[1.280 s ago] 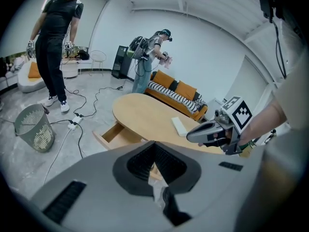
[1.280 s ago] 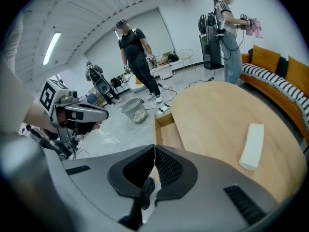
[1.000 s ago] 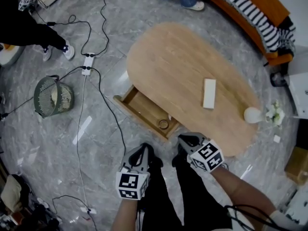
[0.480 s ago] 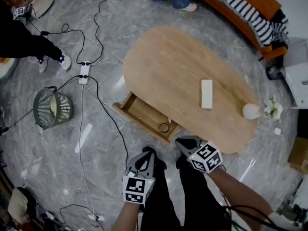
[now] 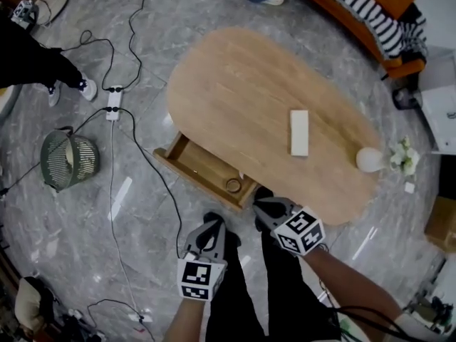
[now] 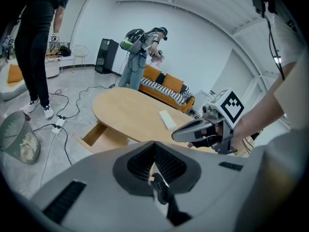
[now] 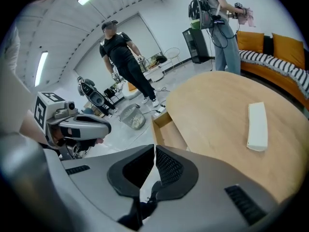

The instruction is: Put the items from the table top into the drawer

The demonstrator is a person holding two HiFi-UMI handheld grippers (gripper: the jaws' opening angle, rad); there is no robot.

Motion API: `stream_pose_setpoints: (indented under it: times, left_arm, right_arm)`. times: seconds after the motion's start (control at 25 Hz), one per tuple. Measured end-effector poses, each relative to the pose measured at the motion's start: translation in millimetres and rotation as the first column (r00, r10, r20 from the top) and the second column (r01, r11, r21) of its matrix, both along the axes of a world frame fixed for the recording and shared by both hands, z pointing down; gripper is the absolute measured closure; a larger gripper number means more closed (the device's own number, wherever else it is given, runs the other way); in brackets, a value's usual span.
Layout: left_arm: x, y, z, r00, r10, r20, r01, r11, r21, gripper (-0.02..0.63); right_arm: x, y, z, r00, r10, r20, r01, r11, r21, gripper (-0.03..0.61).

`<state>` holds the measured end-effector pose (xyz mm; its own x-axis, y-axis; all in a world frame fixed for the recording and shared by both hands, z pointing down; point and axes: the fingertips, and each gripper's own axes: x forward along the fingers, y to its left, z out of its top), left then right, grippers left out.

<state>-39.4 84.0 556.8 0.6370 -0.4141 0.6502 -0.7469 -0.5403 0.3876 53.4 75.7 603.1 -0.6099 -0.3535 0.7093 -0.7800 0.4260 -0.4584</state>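
White box (image 5: pixel 299 132) lay flat on the counter (image 5: pixel 235 84), well right of the open drawer (image 5: pixel 192 164); round white obj (image 5: pixel 370 159) farther right still. Ring-shaped item (image 5: pixel 233 185) sat inside the drawer. Left gripper (image 5: pixel 206 230) & right gripper (image 5: pixel 266 207) hung on the person's side of the drawer, both w/ jaws closed, nothing held.

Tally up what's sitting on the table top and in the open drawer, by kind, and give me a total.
White flat block on the table: 1
Round white vase with flowers on the table: 1
Ring-shaped roll in the drawer: 1
Total: 3
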Motion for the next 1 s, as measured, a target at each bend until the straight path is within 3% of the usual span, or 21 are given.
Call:
stream_pose_setpoints:
  times: [0.72, 1.0]
  left_arm:
    - [89.7, -47.2, 14.7, 0.994, -0.106, -0.005, 0.106, 0.994, -0.010, 0.614]
    - [118.6, -54.3, 31.0, 0.996, -0.092, 0.013, 0.092, 0.995, -0.031, 0.614]
  right_arm:
    - [123.7, -52.7, 33.8, 1.000, 0.025, -0.018, -0.026, 0.998, -0.060, 0.483]
    - [177.1, -75.5, 47.9, 0.993, 0.115, -0.041, -0.118, 0.990, -0.083, 0.442]
